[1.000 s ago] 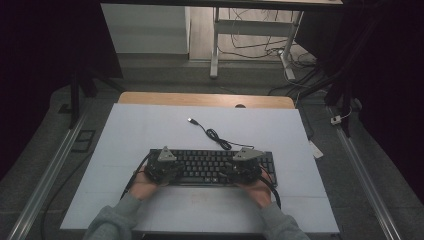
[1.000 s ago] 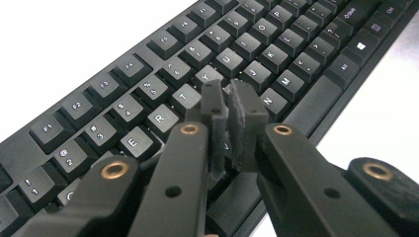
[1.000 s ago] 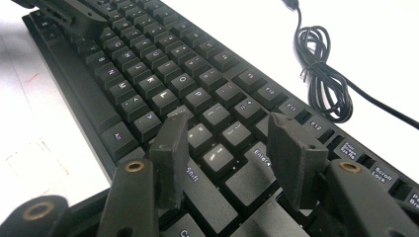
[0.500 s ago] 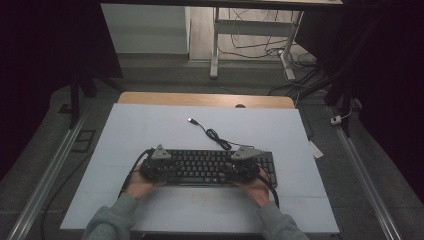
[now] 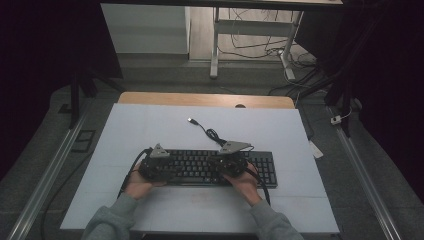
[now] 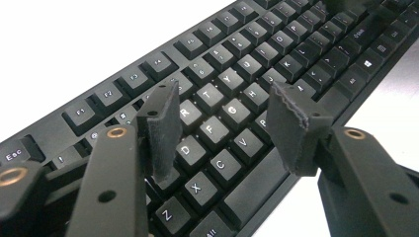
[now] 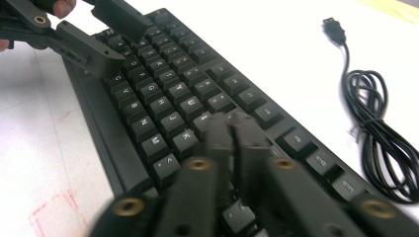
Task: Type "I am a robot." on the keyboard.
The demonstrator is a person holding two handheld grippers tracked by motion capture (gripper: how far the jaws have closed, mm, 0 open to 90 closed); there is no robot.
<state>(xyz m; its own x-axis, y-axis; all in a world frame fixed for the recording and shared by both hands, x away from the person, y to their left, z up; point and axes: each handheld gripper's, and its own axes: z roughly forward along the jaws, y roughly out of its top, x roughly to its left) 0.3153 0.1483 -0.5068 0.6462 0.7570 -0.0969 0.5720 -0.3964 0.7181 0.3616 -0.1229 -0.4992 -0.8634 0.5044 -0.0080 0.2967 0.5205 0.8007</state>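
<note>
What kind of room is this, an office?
Probably a lab or recording workspace, not an ordinary office: a white table holds one black keyboard, metal rails flank it, and loose cables trail across the floor behind.

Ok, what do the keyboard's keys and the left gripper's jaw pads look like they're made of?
Keyboard keys: likely matte black plastic with white printed legends and a soft sheen. Left gripper pads: dull, dark rubber or foam by the look, with rough, serrated edges.
</note>
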